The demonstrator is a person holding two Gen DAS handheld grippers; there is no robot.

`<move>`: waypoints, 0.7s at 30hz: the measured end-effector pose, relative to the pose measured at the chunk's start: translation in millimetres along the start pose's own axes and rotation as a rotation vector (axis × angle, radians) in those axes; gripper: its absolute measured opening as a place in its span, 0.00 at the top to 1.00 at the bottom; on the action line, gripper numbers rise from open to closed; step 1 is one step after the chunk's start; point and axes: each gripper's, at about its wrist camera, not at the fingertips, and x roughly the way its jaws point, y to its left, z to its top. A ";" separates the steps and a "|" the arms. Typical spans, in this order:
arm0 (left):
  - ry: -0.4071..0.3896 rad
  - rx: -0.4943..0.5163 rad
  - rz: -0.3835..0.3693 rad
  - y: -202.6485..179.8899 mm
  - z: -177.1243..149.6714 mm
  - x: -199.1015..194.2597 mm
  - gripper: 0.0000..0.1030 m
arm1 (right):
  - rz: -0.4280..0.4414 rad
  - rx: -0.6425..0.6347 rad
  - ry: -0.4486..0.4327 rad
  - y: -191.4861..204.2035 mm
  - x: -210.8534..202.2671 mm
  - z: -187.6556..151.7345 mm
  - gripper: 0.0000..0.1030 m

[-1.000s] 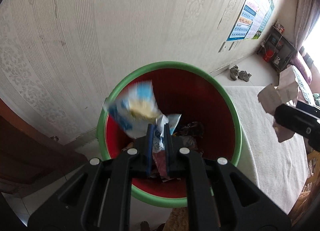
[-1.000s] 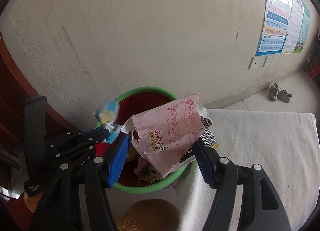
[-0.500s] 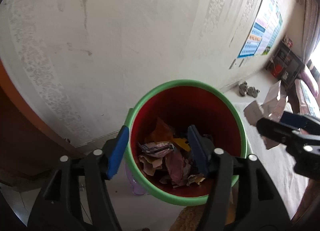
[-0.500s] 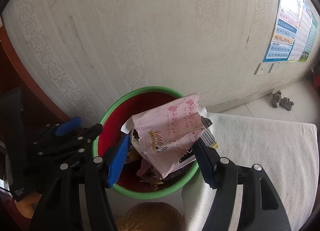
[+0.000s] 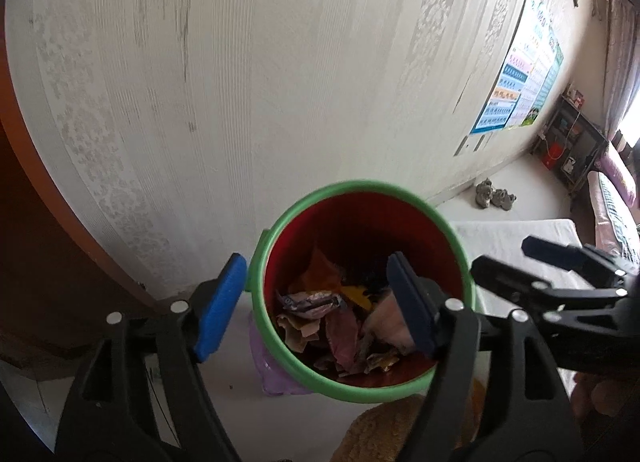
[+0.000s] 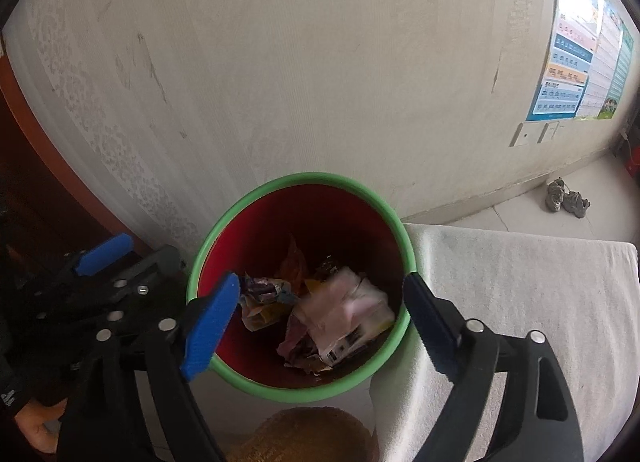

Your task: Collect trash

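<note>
A bin with a green rim (image 5: pixel 360 184) and red inside stands against the wall and holds several crumpled wrappers (image 5: pixel 320 314). My left gripper (image 5: pixel 314 304) hangs above it, its jaws opening with nothing between the blue pads (image 5: pixel 220 306). In the right wrist view the bin's rim (image 6: pixel 300 176) lies below my right gripper (image 6: pixel 320 326), whose jaws are also opening and hold nothing. A pink packet (image 6: pixel 344 310), blurred, lies on the trash inside the bin. The right gripper (image 5: pixel 506 254) shows to the right of the bin, the left gripper (image 6: pixel 148 248) to its left.
A white cloth-covered surface (image 6: pixel 520 302) meets the bin on the right. A brown furry thing (image 6: pixel 300 438) lies just in front of the bin, and a purple bag (image 5: pixel 272 374) sits under it. A dark wooden frame (image 5: pixel 48 242) runs on the left. Shoes (image 6: pixel 566 200) lie by the wall.
The left gripper let go of a blue and yellow wrapper, opened and rose. The right gripper opened wider and the pink packet dropped from it into the bin.
</note>
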 end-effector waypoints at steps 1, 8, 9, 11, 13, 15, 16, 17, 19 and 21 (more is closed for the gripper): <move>-0.013 0.001 -0.003 -3.8 1.5 -5.6 0.25 | -0.001 0.009 -0.009 -3.6 -3.7 -1.8 0.20; -0.183 0.140 -0.070 -63.6 1.1 -48.6 0.05 | -0.101 0.141 -0.155 -58.4 -69.8 -43.8 0.11; -0.205 0.163 -0.079 -73.0 -0.1 -53.0 0.05 | -0.116 0.164 -0.174 -65.4 -78.9 -49.9 0.07; -0.247 0.205 -0.103 -96.1 -2.3 -62.5 0.05 | -0.157 0.228 -0.225 -86.5 -105.5 -65.6 0.07; -0.256 0.224 -0.146 -119.9 -2.4 -71.3 0.05 | -0.207 0.263 -0.267 -103.0 -129.3 -76.7 0.07; -0.264 0.230 -0.164 -137.2 -2.1 -79.5 0.05 | -0.267 0.279 -0.335 -115.9 -158.2 -85.6 0.07; -0.276 0.234 -0.164 -145.8 -1.7 -84.4 0.05 | -0.307 0.279 -0.386 -121.1 -177.5 -91.5 0.07; -0.300 0.242 -0.157 -156.9 -2.1 -91.1 0.05 | -0.341 0.273 -0.433 -124.0 -194.0 -95.7 0.07; -0.355 0.267 -0.145 -175.1 -4.5 -105.0 0.05 | -0.428 0.249 -0.548 -125.5 -231.5 -106.9 0.07; -0.392 0.287 -0.154 -195.4 -6.2 -119.2 0.05 | -0.498 0.226 -0.644 -125.7 -262.5 -118.4 0.07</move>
